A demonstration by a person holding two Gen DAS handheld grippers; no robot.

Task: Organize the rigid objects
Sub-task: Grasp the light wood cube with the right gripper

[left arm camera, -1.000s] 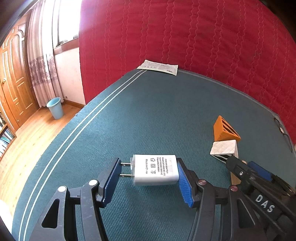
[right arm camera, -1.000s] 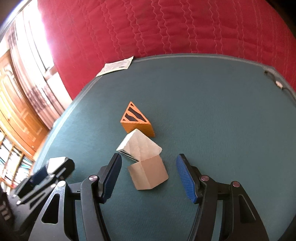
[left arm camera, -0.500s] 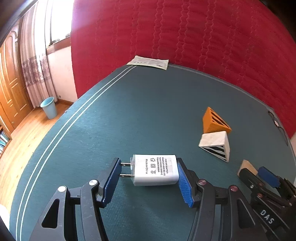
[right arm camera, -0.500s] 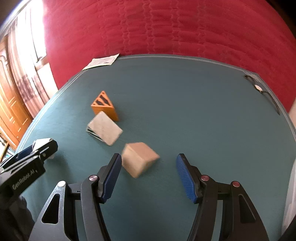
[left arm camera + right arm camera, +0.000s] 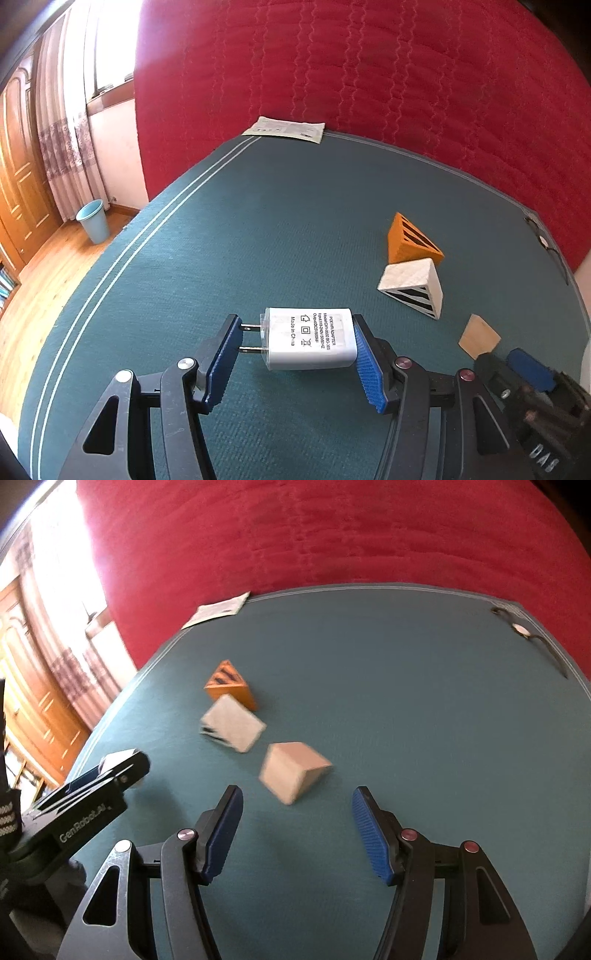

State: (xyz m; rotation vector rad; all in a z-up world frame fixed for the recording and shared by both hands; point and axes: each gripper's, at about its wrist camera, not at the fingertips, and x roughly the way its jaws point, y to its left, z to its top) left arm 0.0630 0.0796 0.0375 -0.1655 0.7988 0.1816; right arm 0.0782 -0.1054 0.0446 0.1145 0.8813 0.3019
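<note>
The white power adapter (image 5: 308, 343) sits crosswise in the left gripper (image 5: 295, 360), above the green table cover (image 5: 258, 221): one blue pad presses its flat end, the other bears on the tips of its two metal prongs. I judge it light, stiff and smooth-shelled; prong tips are a poor bearing, so it could pivot, and the broad flat faces would give a surer hold. The right gripper (image 5: 297, 834) stands with jaws apart and nothing between them, just short of the tan wooden block (image 5: 291, 770). Beyond that lie a white striped wedge (image 5: 232, 727) and an orange striped wedge (image 5: 229, 685), touching or nearly so. These blocks look rigid and light, best pinched across parallel faces rather than slopes.
</note>
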